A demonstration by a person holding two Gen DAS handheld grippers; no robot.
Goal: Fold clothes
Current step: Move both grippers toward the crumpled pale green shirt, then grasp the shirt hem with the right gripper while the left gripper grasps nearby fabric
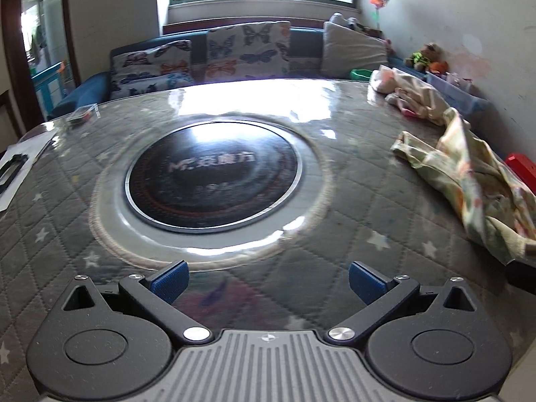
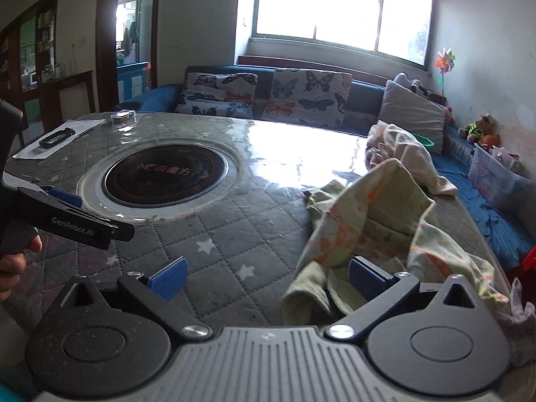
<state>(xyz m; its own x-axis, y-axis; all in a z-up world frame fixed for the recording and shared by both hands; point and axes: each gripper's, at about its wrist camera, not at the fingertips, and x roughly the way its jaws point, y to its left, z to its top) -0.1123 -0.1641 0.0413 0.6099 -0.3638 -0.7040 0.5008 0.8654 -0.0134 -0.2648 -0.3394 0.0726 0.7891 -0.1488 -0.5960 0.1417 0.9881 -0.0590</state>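
Quilted grey star-patterned tabletop [image 1: 385,201] spreads bare around its round black glass inset [image 1: 214,176]. We hold our left tongs [image 1: 268,279] and right tongs [image 2: 268,276] released; the crumpled pale-green floral garment [image 2: 385,221] lies by the tabletop's right edge, brushing our right tongs.

Two garments [image 2: 378,214], two butterfly cushions [image 2: 306,97]

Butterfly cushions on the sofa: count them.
2. One butterfly cushion leans at the sofa's left end, the other butterfly cushion beside it toward the plain grey cushion. More could be hidden behind the table.
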